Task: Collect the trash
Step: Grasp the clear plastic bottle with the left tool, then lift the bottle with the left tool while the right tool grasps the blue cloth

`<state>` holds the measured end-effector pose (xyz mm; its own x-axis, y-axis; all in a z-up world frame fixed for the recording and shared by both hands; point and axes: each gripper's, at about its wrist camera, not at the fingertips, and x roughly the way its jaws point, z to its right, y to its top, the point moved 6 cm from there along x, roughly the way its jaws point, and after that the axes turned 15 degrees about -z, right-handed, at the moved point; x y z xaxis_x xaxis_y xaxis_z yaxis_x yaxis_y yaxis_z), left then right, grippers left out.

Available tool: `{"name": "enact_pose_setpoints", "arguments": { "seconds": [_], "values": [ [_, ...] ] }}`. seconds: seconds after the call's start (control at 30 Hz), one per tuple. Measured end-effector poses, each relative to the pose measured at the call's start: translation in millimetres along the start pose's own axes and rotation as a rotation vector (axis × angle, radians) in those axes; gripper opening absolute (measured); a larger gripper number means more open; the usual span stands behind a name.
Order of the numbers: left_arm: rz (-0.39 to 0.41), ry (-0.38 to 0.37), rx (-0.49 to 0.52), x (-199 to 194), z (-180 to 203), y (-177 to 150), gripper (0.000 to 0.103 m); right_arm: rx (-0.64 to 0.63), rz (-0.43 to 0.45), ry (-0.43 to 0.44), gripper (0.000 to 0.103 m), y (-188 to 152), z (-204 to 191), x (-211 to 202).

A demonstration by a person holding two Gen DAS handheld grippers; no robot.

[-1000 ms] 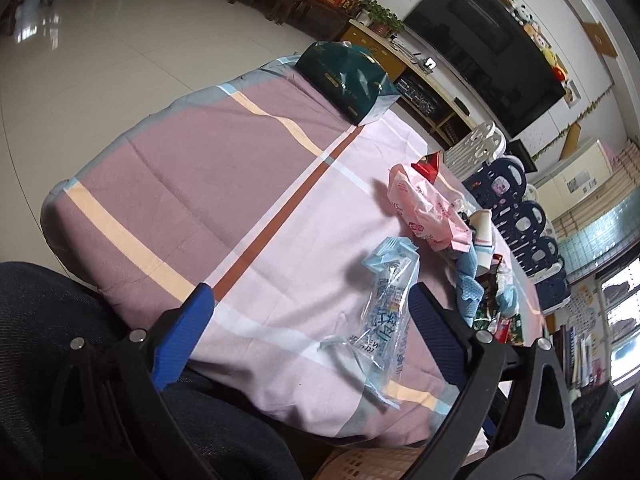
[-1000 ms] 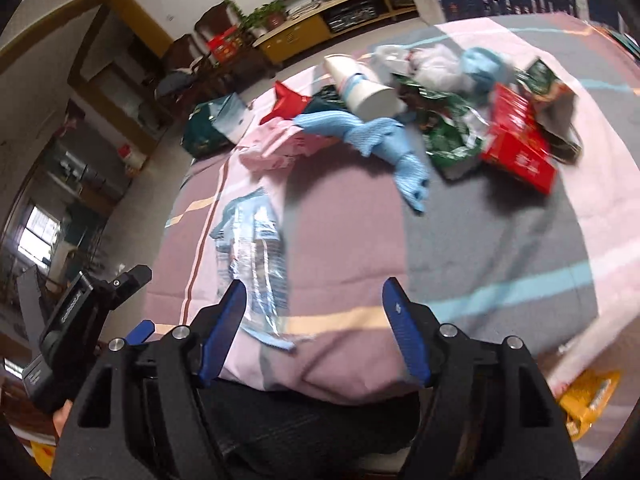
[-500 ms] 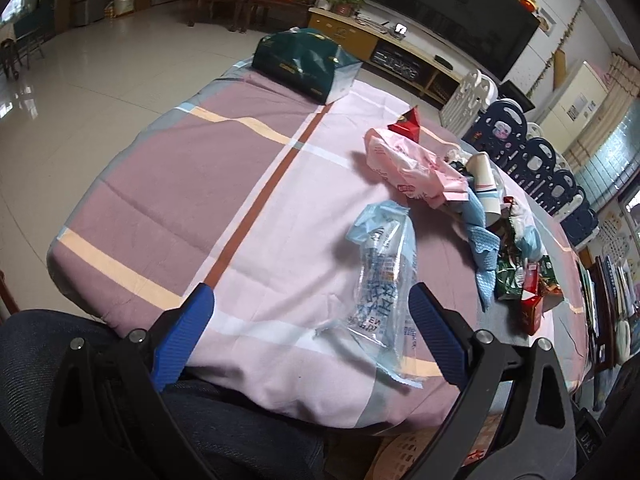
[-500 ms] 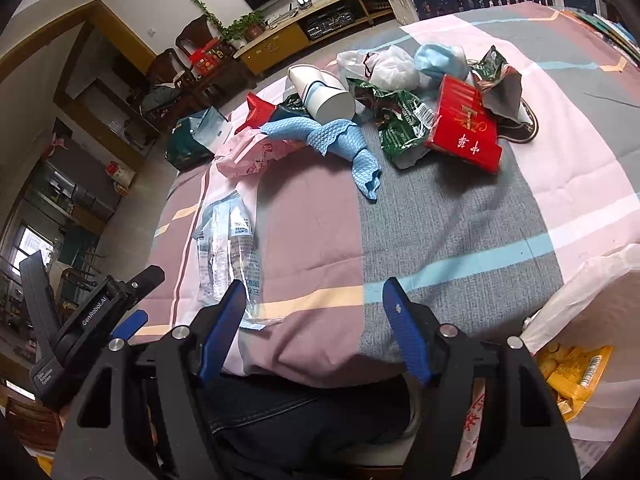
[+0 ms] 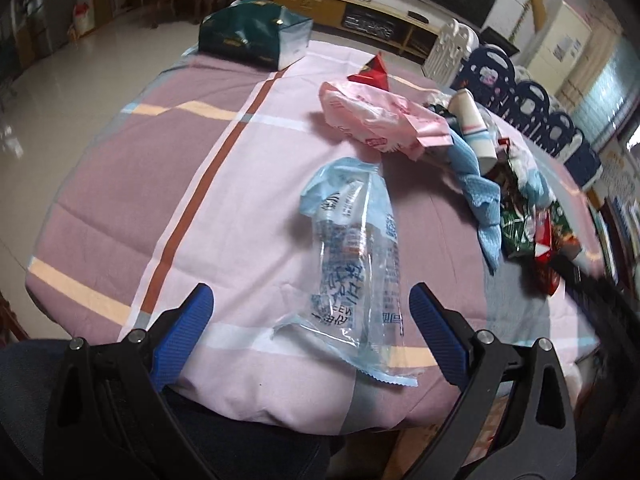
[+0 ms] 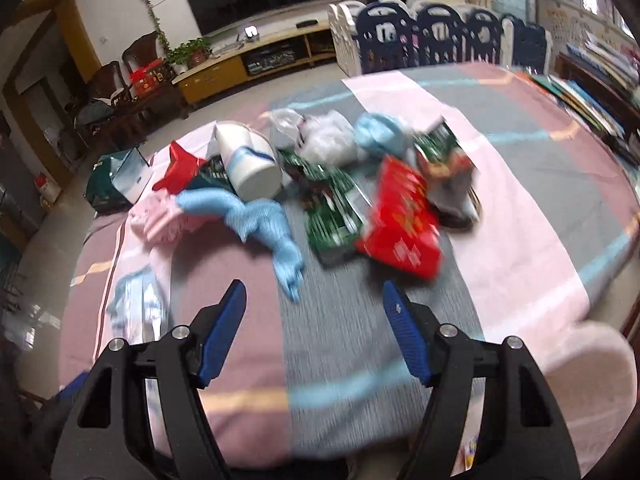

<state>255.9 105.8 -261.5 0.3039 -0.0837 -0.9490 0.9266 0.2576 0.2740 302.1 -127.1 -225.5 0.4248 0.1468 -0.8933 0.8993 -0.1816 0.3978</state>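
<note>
Trash lies scattered on a table with a striped pink, mauve and grey cloth (image 5: 132, 184). A clear plastic wrapper with blue print (image 5: 354, 264) lies near the front edge, just ahead of my open left gripper (image 5: 310, 312), whose jaws hold nothing. Beyond it are a pink bag (image 5: 380, 120), a blue cloth (image 5: 480, 196) and a paper cup (image 5: 474, 128). My right gripper (image 6: 314, 308) is open and empty over the cloth, short of the blue cloth (image 6: 264, 220), a green wrapper (image 6: 332, 212) and a red packet (image 6: 400, 220). The paper cup (image 6: 250, 160) lies on its side behind.
A dark green box (image 5: 256, 34) stands at the table's far end. Blue and white plastic chairs (image 6: 432, 36) and a low TV cabinet (image 6: 256, 60) are beyond the table. White plastic bags (image 6: 324, 136) sit in the pile. A pale bag (image 6: 588, 384) hangs at the table's near right.
The left gripper has rolled and shifted so the clear wrapper now lies centred before it. The right gripper swung right and tilted up; the trash pile now sits centred ahead of it.
</note>
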Motion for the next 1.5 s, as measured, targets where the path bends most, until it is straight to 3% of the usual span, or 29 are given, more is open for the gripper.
{"name": "enact_pose_setpoints", "arguments": {
  "seconds": [0.13, 0.27, 0.4, 0.5, 0.6, 0.77, 0.93, 1.2, 1.5],
  "values": [
    [-0.007, 0.034, 0.008, 2, 0, 1, 0.098, -0.203, -0.024, -0.081, 0.070, 40, -45, 36],
    [-0.011, 0.012, -0.027, 3, -8, 2, 0.098, -0.269, -0.122, -0.149, 0.069, 58, -61, 81],
    [-0.021, 0.016, -0.028, 8, -7, 4, 0.098, -0.295, -0.138, -0.166, 0.036, 52, -60, 91],
    [-0.018, 0.037, -0.014, 11, -3, 5, 0.098, -0.308, -0.120, -0.140, 0.026, 41, -59, 81],
    [-0.015, 0.037, 0.017, 12, 3, 4, 0.095, -0.253, -0.121, -0.039, 0.026, 22, -50, 61],
    [-0.058, 0.024, 0.083, 21, 15, 1, 0.055, -0.156, -0.127, 0.109, 0.026, -15, -37, 31],
    [-0.054, 0.004, 0.109, 20, 19, -1, 0.038, -0.127, -0.099, 0.140, 0.026, -43, -31, 5],
    [-0.013, -0.014, 0.118, 11, 22, -1, 0.032, -0.120, -0.049, 0.116, 0.026, -52, -22, -22],
    [0.028, -0.036, 0.093, 2, 17, 3, 0.031, -0.092, -0.056, 0.119, 0.026, -58, -15, -21]
  ]
}}
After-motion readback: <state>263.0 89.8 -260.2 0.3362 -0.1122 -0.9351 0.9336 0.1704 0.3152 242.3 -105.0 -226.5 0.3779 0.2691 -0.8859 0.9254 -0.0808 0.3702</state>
